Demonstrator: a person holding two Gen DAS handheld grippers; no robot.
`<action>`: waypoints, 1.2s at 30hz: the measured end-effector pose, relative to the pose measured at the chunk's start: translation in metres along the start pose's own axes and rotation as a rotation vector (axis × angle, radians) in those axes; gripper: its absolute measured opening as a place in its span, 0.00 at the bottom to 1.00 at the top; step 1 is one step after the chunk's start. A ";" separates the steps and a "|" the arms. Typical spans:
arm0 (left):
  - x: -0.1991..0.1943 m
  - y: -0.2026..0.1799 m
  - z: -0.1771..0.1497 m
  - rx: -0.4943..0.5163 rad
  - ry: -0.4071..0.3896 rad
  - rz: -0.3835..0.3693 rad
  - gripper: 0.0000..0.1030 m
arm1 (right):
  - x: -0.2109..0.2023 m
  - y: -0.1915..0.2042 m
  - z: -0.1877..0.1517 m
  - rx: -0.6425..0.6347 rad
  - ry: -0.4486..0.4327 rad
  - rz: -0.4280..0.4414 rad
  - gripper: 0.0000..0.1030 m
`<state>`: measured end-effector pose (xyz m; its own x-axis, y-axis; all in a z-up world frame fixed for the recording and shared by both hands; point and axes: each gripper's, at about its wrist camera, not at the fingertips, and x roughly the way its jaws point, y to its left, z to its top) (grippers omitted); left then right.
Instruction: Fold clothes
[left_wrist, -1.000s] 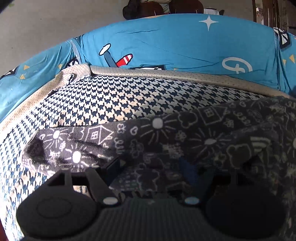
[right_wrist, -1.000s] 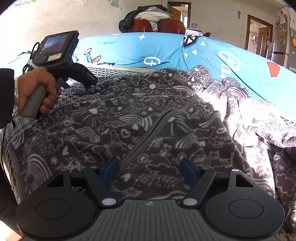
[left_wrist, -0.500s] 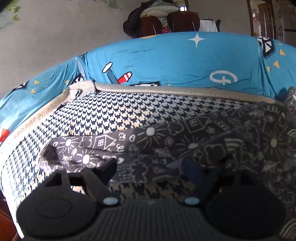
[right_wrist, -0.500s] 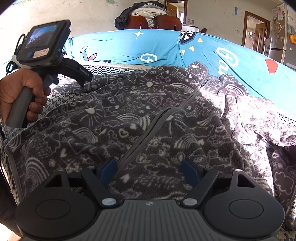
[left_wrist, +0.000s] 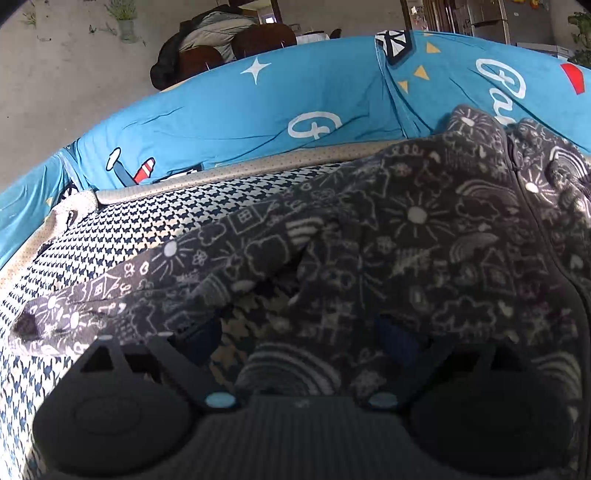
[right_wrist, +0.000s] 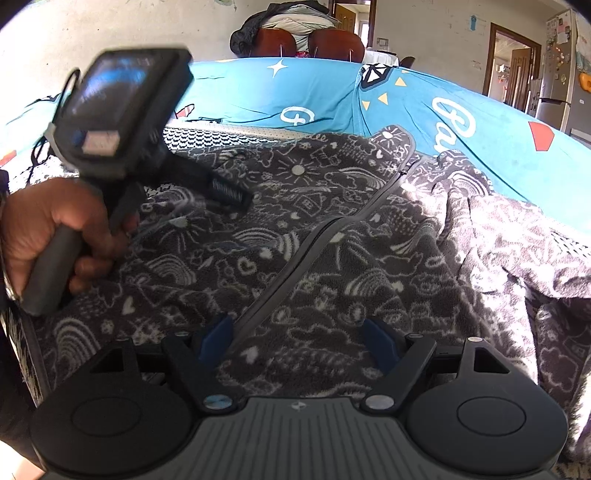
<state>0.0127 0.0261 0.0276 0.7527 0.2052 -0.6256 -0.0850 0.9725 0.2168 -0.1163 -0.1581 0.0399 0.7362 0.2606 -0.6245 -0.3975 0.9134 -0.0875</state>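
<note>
A dark grey fleece jacket (right_wrist: 332, 229) with white doodles lies spread on a houndstooth cover (left_wrist: 155, 229), its grey zip (right_wrist: 321, 236) running up the middle. One sleeve (left_wrist: 74, 314) stretches out to the left in the left wrist view. My left gripper (left_wrist: 299, 339) hovers low over the jacket body (left_wrist: 424, 240), fingers wide apart, nothing pinched. In the right wrist view that left gripper (right_wrist: 229, 195) is blurred over the jacket's left side, held by a hand (right_wrist: 55, 229). My right gripper (right_wrist: 299, 338) stands open above the hem, straddling the zip.
A blue cartoon-print sheet (right_wrist: 332, 92) rises behind the jacket. Beyond it stand brown chairs (right_wrist: 332, 40) draped with clothes, a doorway (right_wrist: 513, 62) and a fridge (right_wrist: 557, 70). A beige piped edge (left_wrist: 221, 177) borders the houndstooth cover at the back.
My left gripper has swung right, from the sleeve towards the jacket's body, and still moves. The right gripper has stayed open over the hem, shifting only slightly.
</note>
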 end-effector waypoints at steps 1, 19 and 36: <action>0.002 -0.003 -0.003 0.009 0.007 -0.005 0.96 | -0.002 -0.001 0.001 0.001 -0.002 -0.007 0.75; 0.005 -0.010 -0.008 0.023 -0.011 0.028 1.00 | -0.021 -0.096 0.064 0.140 -0.160 -0.169 0.73; -0.027 -0.033 0.026 -0.018 -0.014 -0.004 1.00 | 0.025 -0.119 0.072 0.123 -0.047 -0.201 0.73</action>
<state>0.0121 -0.0141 0.0566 0.7622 0.2001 -0.6156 -0.0937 0.9751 0.2010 -0.0106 -0.2378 0.0906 0.8200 0.0811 -0.5666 -0.1726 0.9789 -0.1097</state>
